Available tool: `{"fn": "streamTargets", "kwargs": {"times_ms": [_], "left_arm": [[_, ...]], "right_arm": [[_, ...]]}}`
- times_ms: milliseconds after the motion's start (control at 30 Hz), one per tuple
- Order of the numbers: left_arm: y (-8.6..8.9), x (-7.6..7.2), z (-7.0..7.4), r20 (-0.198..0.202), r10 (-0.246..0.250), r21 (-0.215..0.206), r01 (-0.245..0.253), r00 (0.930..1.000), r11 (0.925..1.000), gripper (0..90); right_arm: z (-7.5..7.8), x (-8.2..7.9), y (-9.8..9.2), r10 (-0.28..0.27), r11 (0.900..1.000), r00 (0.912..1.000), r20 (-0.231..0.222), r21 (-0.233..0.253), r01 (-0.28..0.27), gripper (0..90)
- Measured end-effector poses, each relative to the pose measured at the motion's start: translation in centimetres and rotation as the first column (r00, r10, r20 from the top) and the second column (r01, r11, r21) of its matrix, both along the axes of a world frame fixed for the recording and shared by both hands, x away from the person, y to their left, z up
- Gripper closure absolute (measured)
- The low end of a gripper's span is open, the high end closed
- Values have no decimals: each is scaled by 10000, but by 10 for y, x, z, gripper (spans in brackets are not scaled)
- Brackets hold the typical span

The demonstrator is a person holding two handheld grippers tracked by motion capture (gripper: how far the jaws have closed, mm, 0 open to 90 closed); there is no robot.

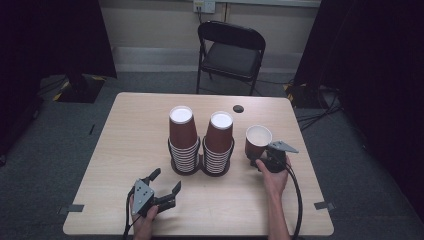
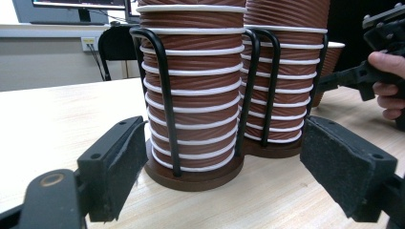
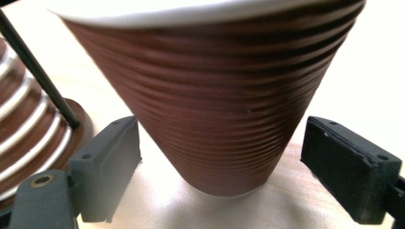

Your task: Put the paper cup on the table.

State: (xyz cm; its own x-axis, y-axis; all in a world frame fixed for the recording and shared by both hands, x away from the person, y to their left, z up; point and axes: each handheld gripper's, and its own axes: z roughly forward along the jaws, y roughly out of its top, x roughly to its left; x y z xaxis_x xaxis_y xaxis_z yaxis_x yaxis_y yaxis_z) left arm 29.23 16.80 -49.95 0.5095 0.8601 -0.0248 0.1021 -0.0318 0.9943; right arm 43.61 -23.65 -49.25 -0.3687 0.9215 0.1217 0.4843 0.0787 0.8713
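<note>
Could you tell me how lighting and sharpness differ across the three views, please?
High view: dim room, dark corners, table evenly lit. Left gripper view: the cup stacks are sharp, with the jaws slightly soft. Right gripper view: the single cup is close and soft-focused, and the tabletop at right is washed out to near white.

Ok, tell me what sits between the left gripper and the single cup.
In the high view, the cup rack with its two stacks stands between the left gripper and the single cup. The rest of that stretch is bare table.
</note>
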Motion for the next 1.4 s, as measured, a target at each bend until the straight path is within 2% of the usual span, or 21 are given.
{"fn": "streamTargets", "kwargs": {"times_ms": [367, 467, 567, 600, 667, 733, 867, 967, 1100, 1300, 1400], "left_arm": [[-1, 1, 0, -117, 145, -5, -145, 9998, 9999, 161], [0, 1, 0, -146, 194, 4, -194, 9997, 9998, 160], [-1, 2, 1, -178, 258, 76, -257, 9995, 9996, 160], [-2, 2, 1, -179, 249, 69, -248, 9995, 9997, 160], [-2, 2, 1, -206, 254, 56, -253, 9995, 9997, 160], [-1, 2, 1, -222, 294, 75, -292, 9993, 9995, 160], [-2, 1, 1, -202, 367, 53, -366, 9991, 9993, 160], [-3, 0, 0, -119, 534, 90, -533, 9985, 9985, 160], [-3, 0, 0, -95, 684, 110, -683, 9976, 9976, 160], [-3, 0, 1, -116, 726, 123, -724, 9973, 9973, 160], [-2, 0, 1, -138, 719, 91, -718, 9973, 9974, 160]], "right_arm": [[9, -19, -2, -346, 9991, 9981, 508, 254, 333, 130], [11, -28, 0, -430, 9988, 9948, 921, 283, 405, 139], [12, -37, 0, -438, 9989, 9929, 1107, 234, 415, 141], [14, -44, 0, -484, 9986, 9891, 1390, 259, 452, 159], [15, -46, 0, -494, 9985, 9874, 1504, 288, 456, 167], [17, -52, 0, -421, 9984, 9861, 1606, 444, 354, 173], [21, -64, 2, -396, 9989, 9818, 1855, 312, 344, 174], [25, -76, 4, -431, 9974, 9753, 2168, 654, 295, 180], [26, -84, 8, -426, 9966, 9718, 2320, 786, 249, 182], [26, -102, 23, -29, 9961, 9668, 2555, 862, -198, 186], [23, -110, 31, 149, 9934, 9664, 2564, 1058, -434, 176]]}}
